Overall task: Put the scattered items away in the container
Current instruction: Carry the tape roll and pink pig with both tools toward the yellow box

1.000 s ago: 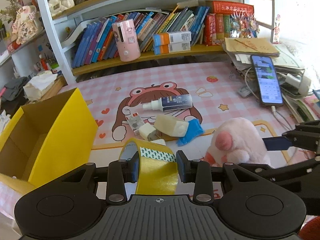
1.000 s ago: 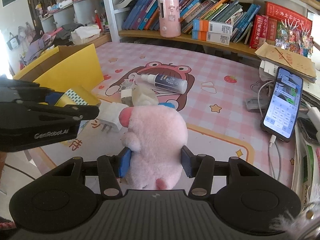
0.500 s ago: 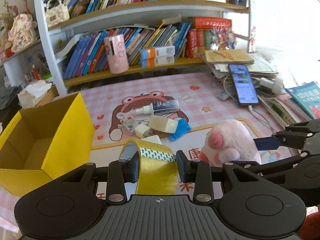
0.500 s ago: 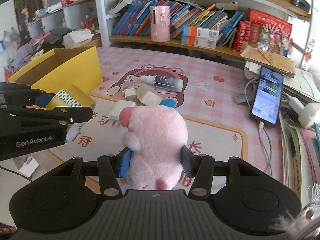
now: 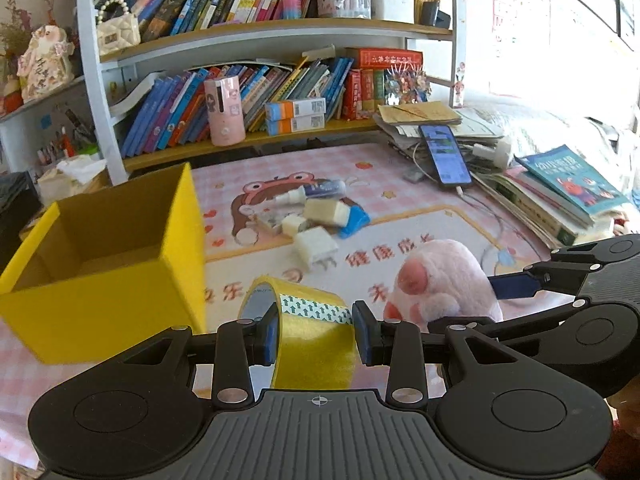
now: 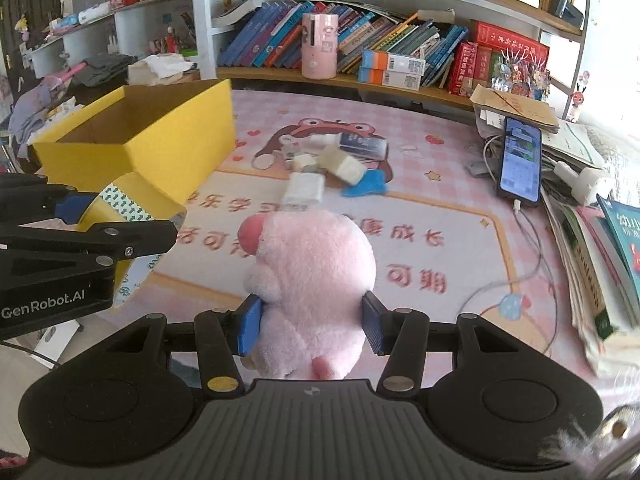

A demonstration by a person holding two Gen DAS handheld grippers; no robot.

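My left gripper (image 5: 315, 336) is shut on a yellow tape roll (image 5: 312, 344), held above the pink desk mat. My right gripper (image 6: 311, 326) is shut on a pink plush pig (image 6: 312, 272), which also shows to the right in the left wrist view as the plush pig (image 5: 440, 284). The open yellow cardboard box (image 5: 120, 264) stands at the left, the same box (image 6: 160, 140) at upper left in the right wrist view. A heap of small items stays on the mat: a spray bottle (image 5: 316, 192), a white charger (image 5: 314, 246), a blue packet (image 5: 354, 222).
A phone (image 6: 520, 160) on a cable lies at the right, beside stacked books and papers (image 5: 560, 196). A bookshelf (image 5: 280, 136) with a pink cylinder (image 5: 224, 114) runs along the back. A tissue box (image 5: 72, 176) sits behind the yellow box.
Both grippers have drawn back from the heap with the tape roll and plush pig still held. The mat items look smaller and farther away. More of the yellow box has come into view.
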